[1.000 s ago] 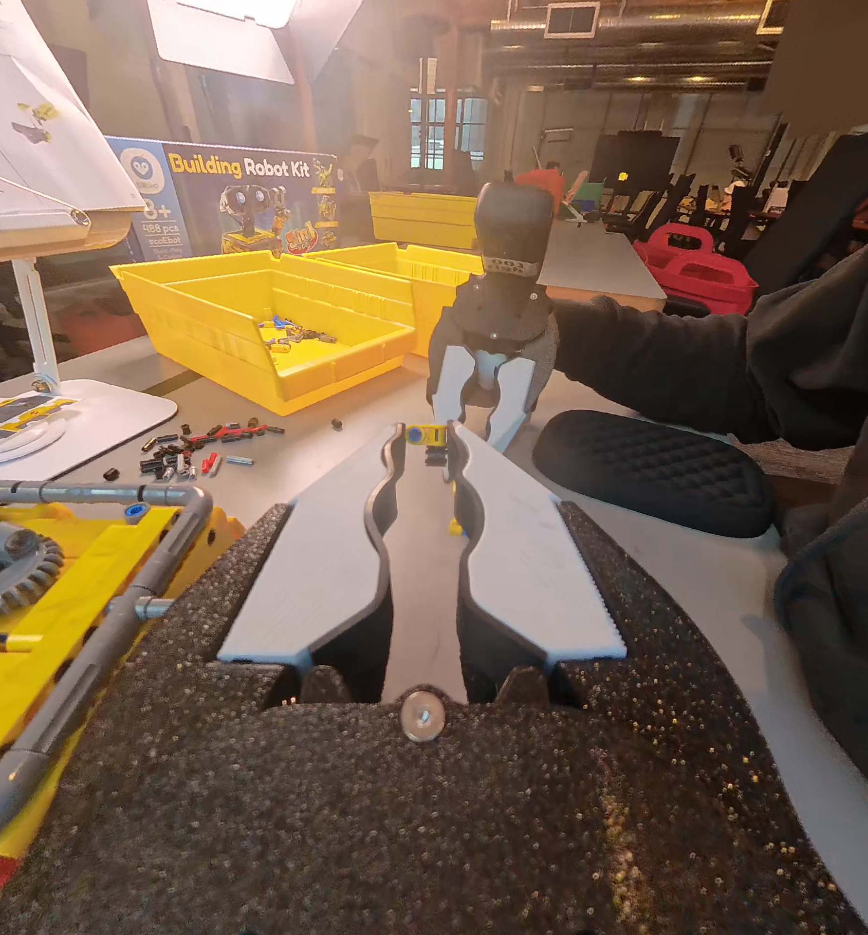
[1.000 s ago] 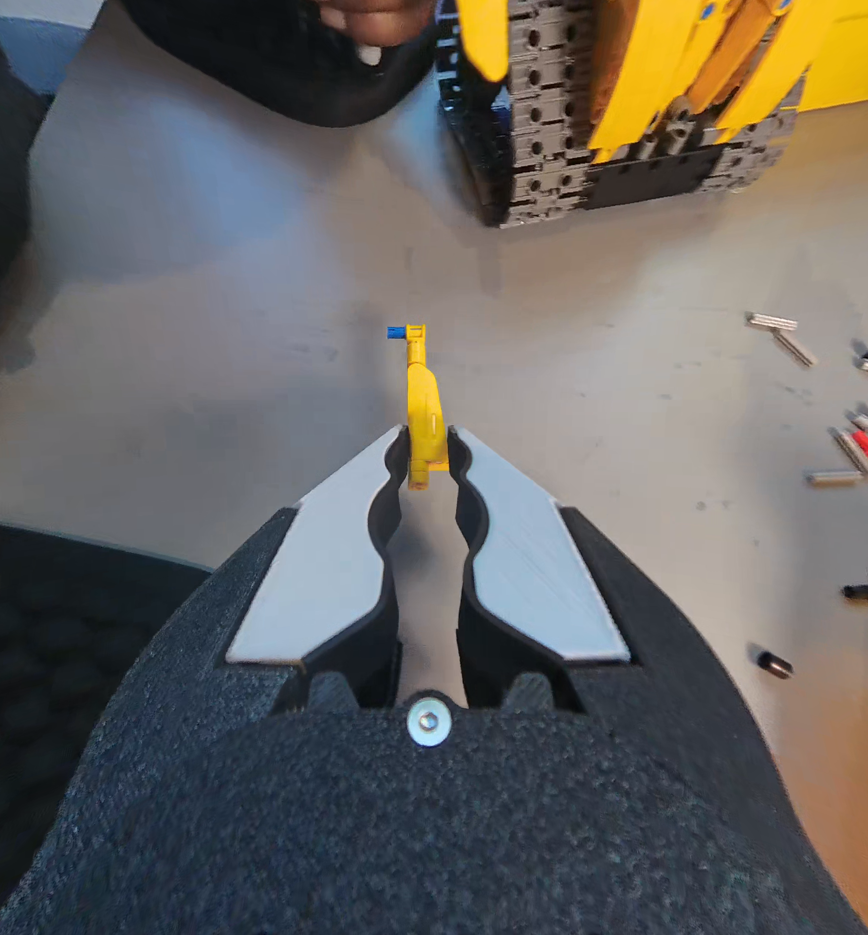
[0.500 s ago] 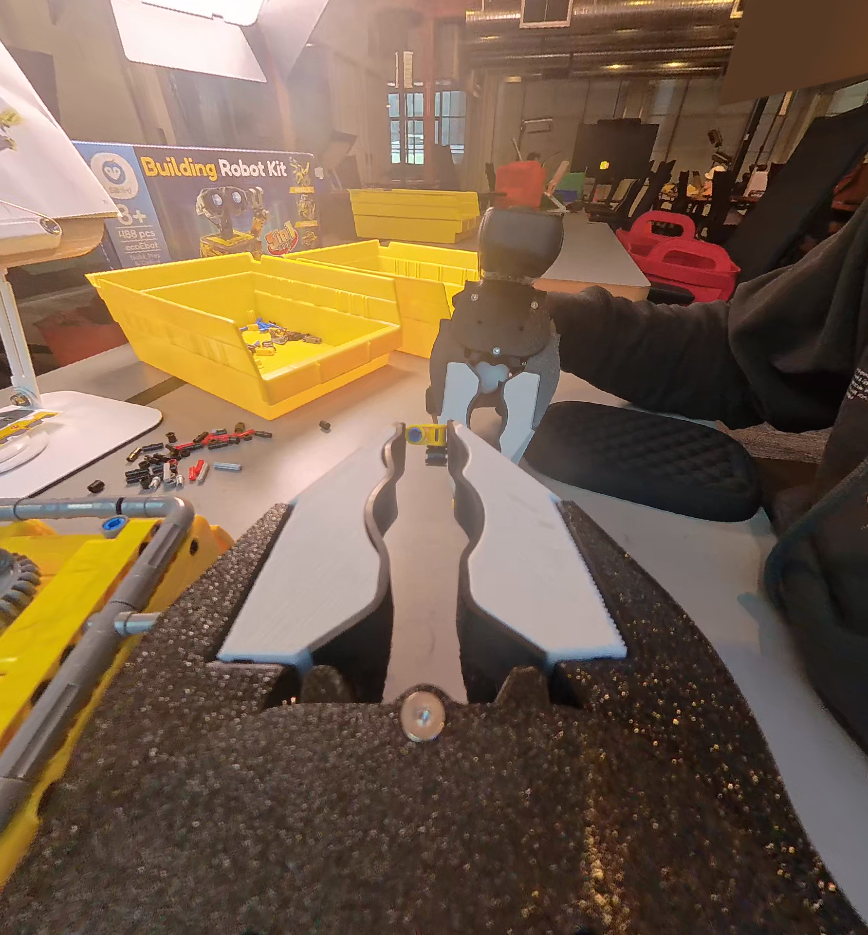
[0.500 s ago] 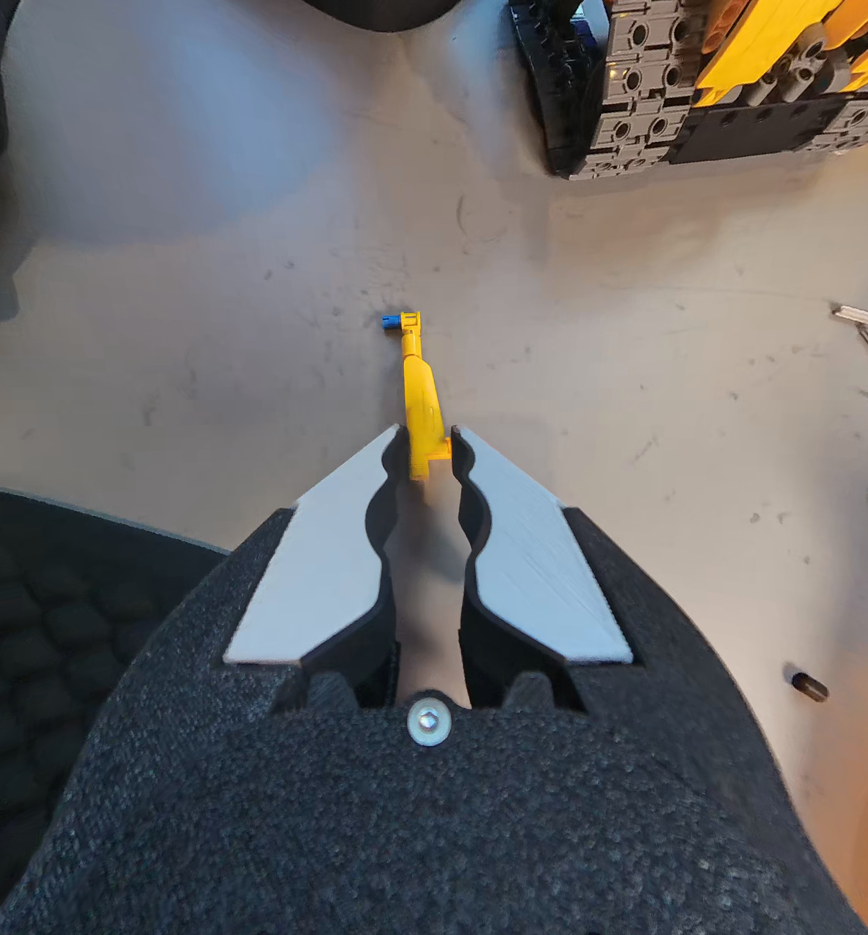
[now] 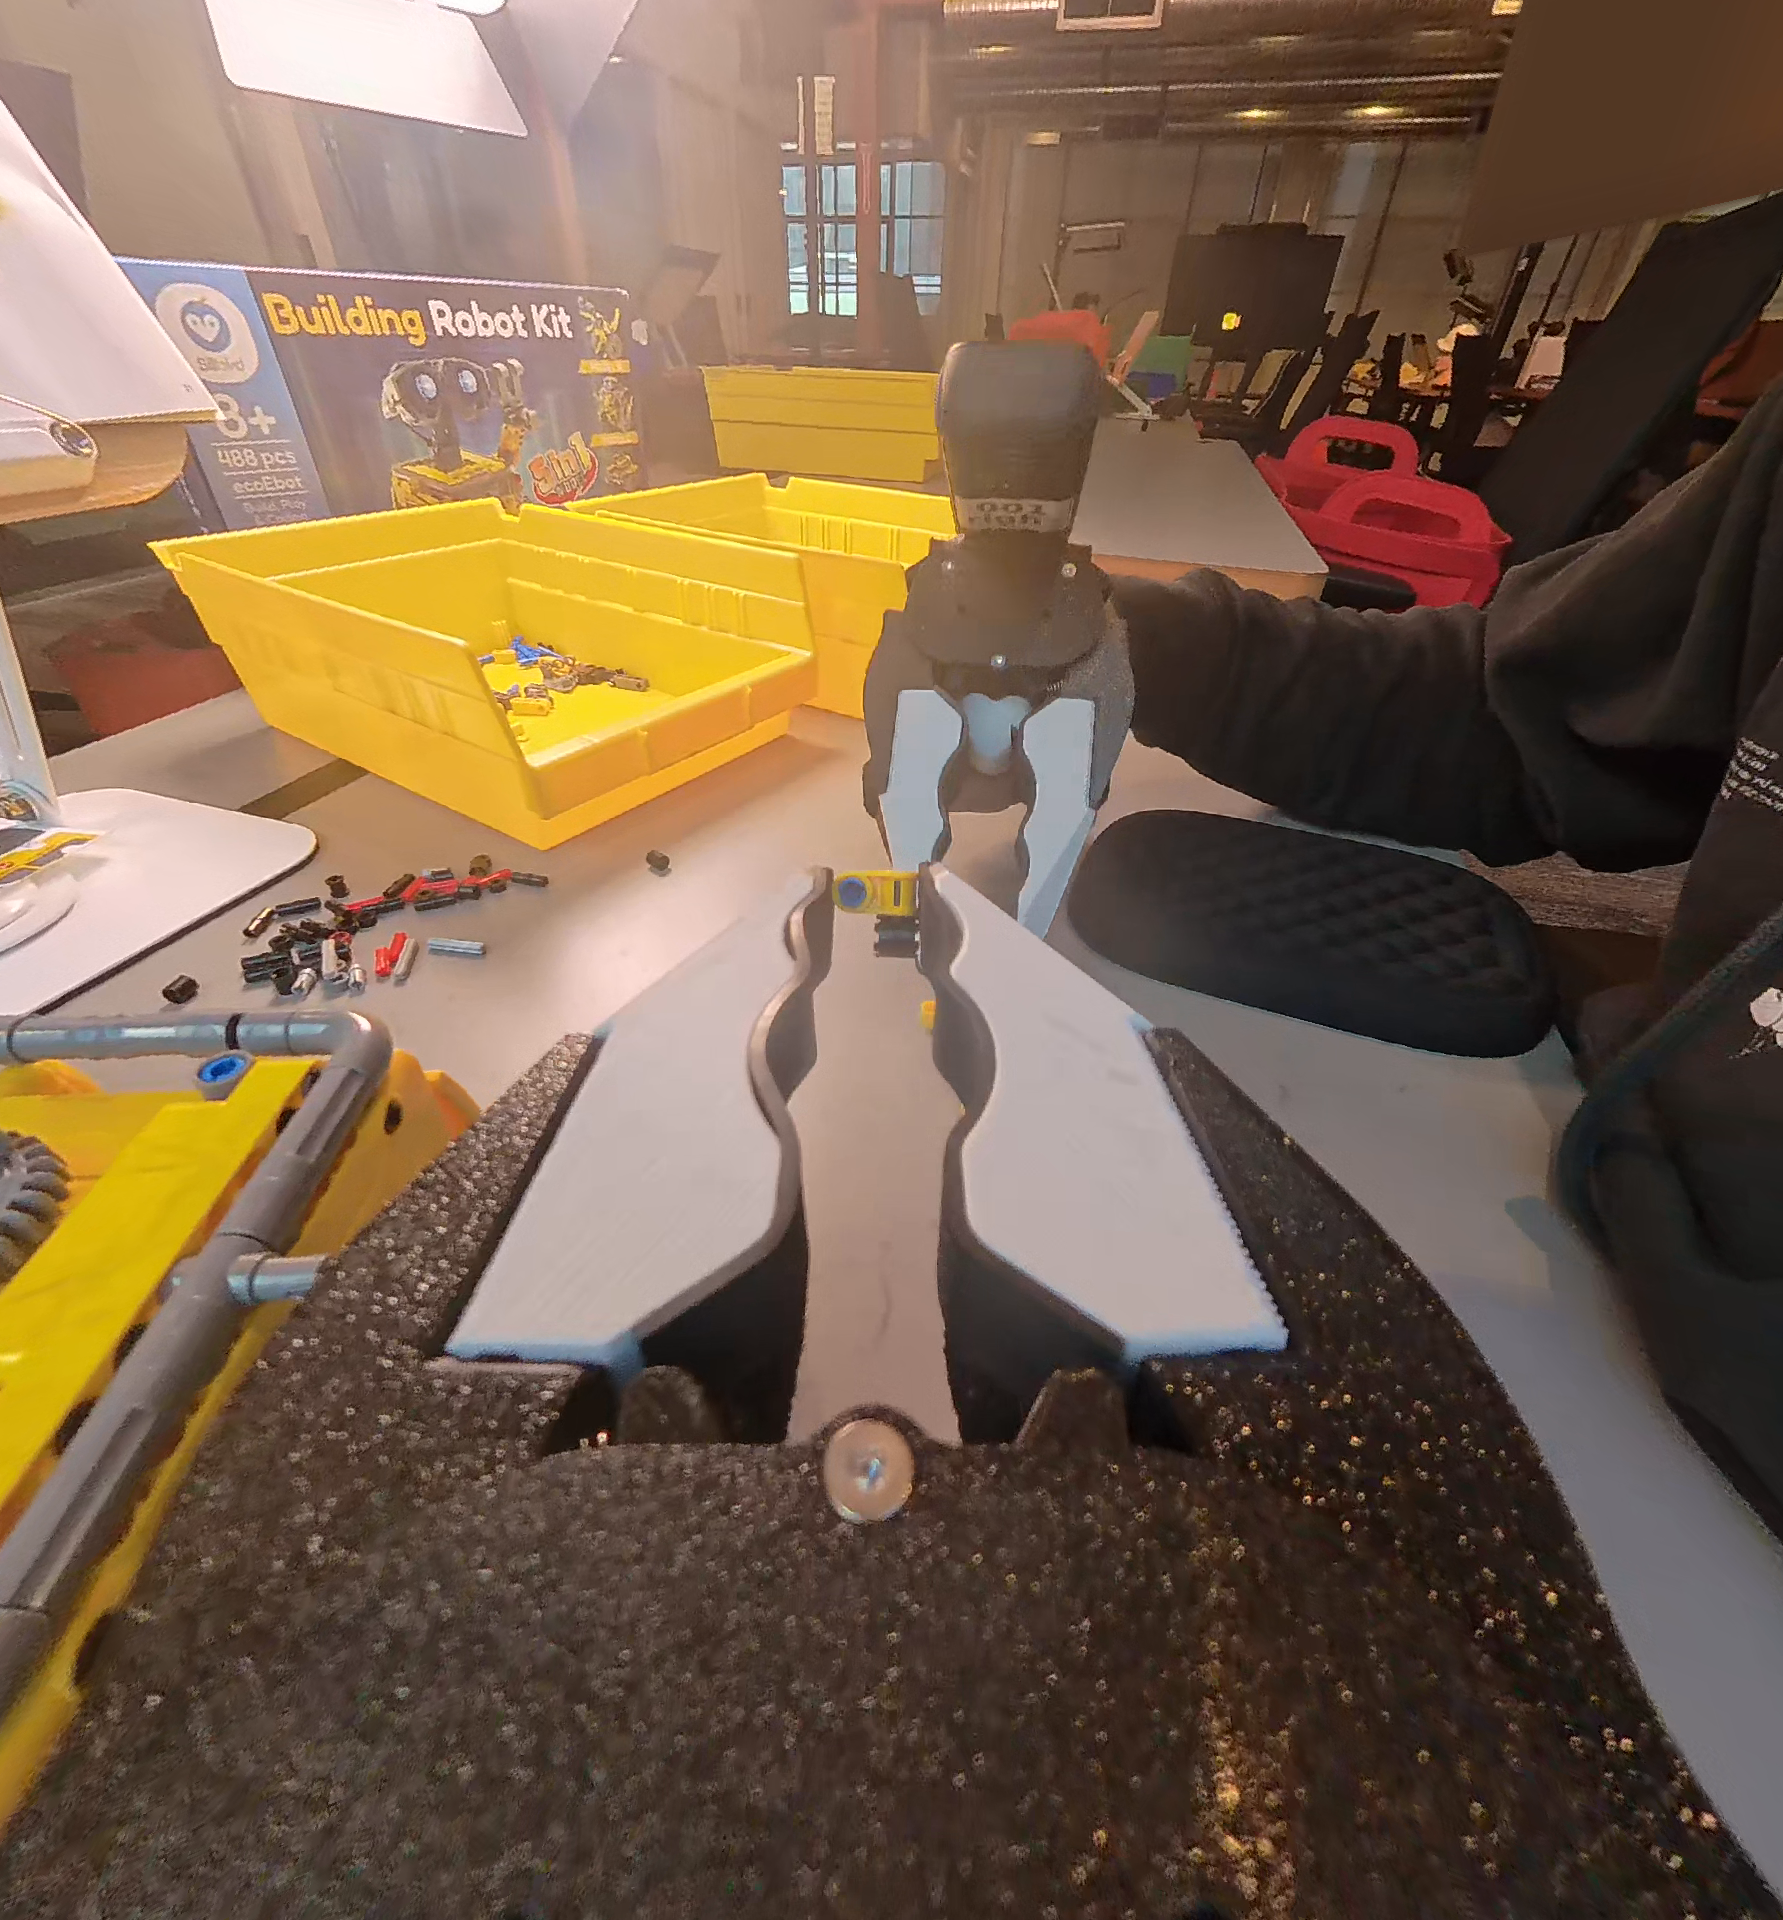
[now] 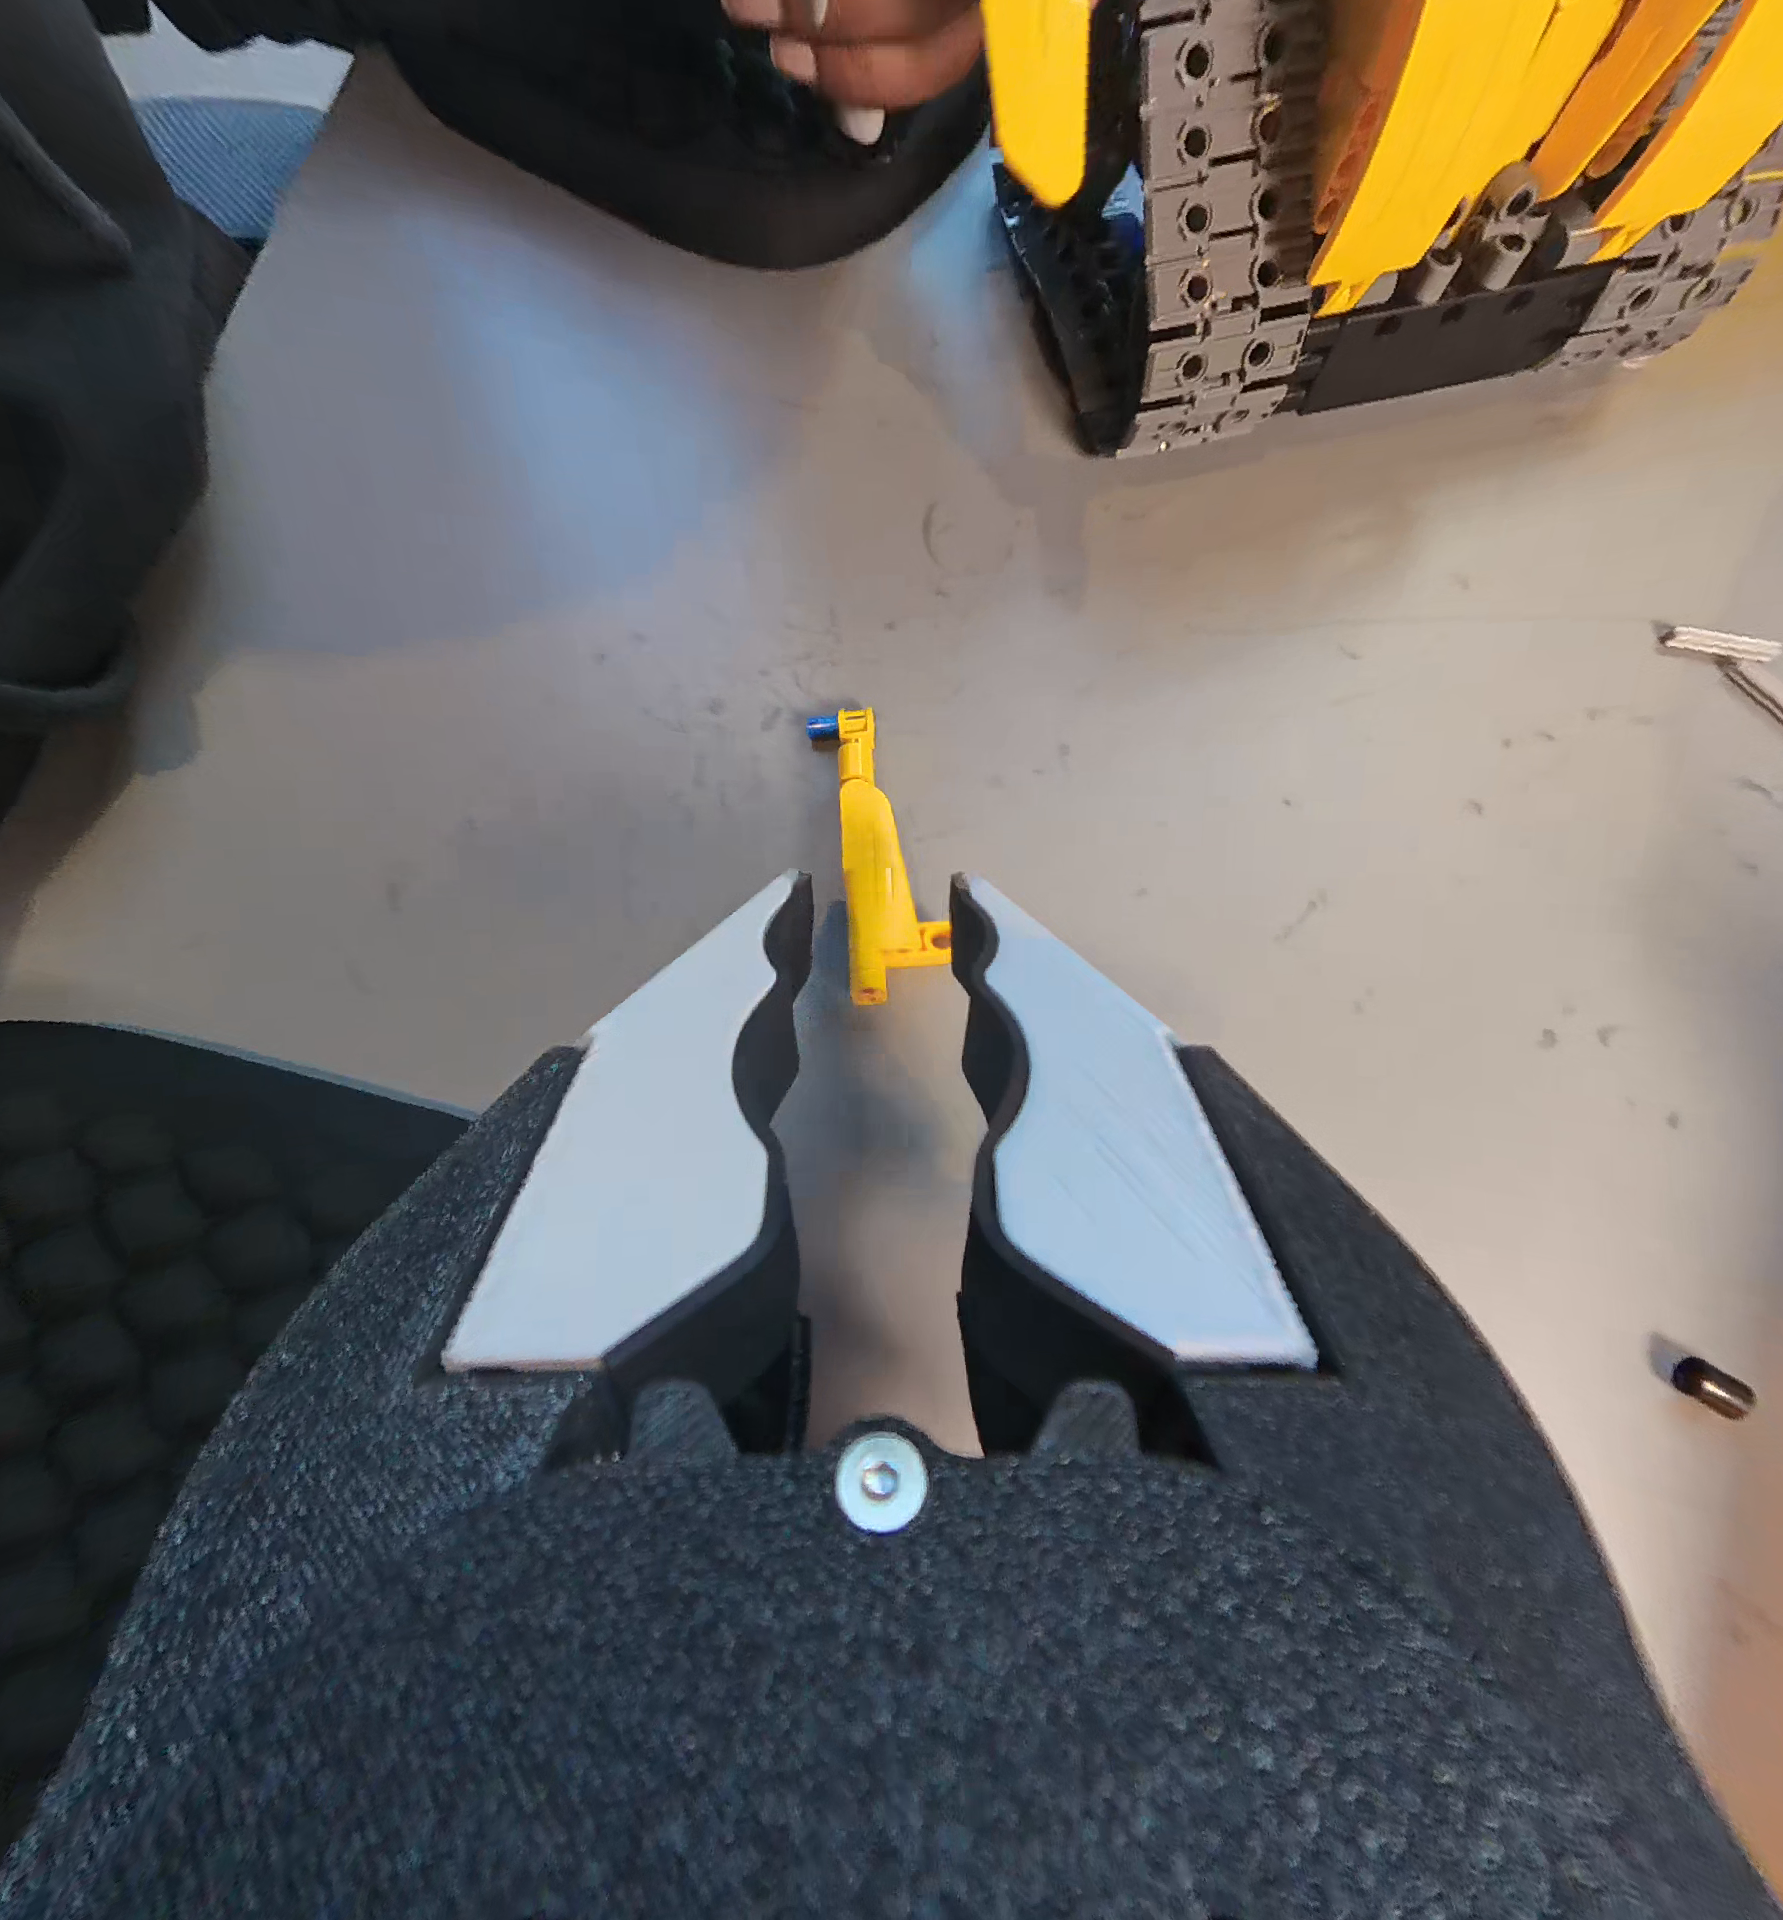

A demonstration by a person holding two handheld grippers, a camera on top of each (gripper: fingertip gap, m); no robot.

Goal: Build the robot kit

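Right gripper [image 6: 879, 894]: parted moderately, with no firm hold on anything. Between its tips, a small yellow lever piece [image 6: 869, 852], long axis toward 12 o'clock, blue pin [image 6: 820, 729] at the far end pointing to 9 o'clock, side tab reaching to 3 o'clock, at or against the inner face of the finger on that side. Apparently lying on the grey table [image 6: 554, 520], though not certain from above.

Left gripper [image 5: 871, 883]: tips parted narrowly, empty as far as can be told. Same piece merely sighted through the gap, right gripper standing nearly upright just beyond at 12 o'clock.

Risks, as judged:
- Closing off-centre: likely to catch only the tab and spin or flick the piece.
- Squeezing hard on so slim a part: liable to pop it sideways.
- Pulling away with the tab snagged: liable to drag it across the table.

Hard to make out:
- Whether tab and finger actually touch.
- A small dark bit just under the piece in the left wrist view, unidentifiable.
- Yellow-and-grey brick model [image 6: 1386, 208], cut off at 1 o'clock.
- Hand [image 6: 845, 62] at 12 o'clock, cropped by the frame edge.
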